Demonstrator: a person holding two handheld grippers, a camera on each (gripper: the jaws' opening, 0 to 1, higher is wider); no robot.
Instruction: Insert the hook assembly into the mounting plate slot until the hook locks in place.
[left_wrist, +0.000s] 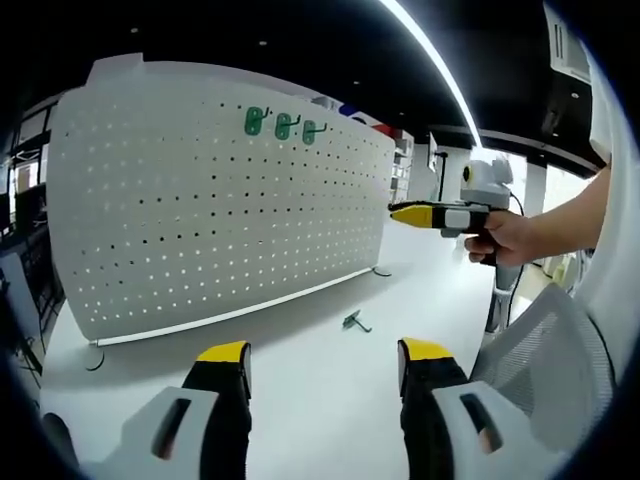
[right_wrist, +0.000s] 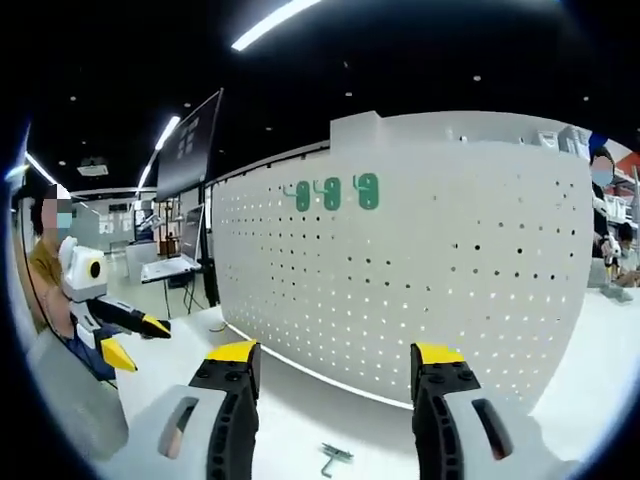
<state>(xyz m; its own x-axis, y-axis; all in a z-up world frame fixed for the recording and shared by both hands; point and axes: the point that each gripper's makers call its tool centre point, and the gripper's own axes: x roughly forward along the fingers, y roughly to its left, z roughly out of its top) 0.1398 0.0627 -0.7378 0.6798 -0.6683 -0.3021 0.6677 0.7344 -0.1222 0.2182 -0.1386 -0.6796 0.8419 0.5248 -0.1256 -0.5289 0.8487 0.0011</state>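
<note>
**Both grippers empty, hook on table**

Left gripper (left_wrist: 325, 375) jaws parted, nothing between. Right gripper (right_wrist: 335, 378) likewise spread, empty. Loose hook (left_wrist: 355, 321) lies on white table (left_wrist: 300, 400) before pegboard (left_wrist: 220, 210). Three green hooks (right_wrist: 333, 193) hang near its top.

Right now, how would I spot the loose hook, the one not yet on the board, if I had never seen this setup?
Find the big white pegboard standing on the white table. Three green hooks hang in a row near its top edge. The loose hook lies flat on the table in front of the board's foot, alone and small, a dull grey-green.
</note>
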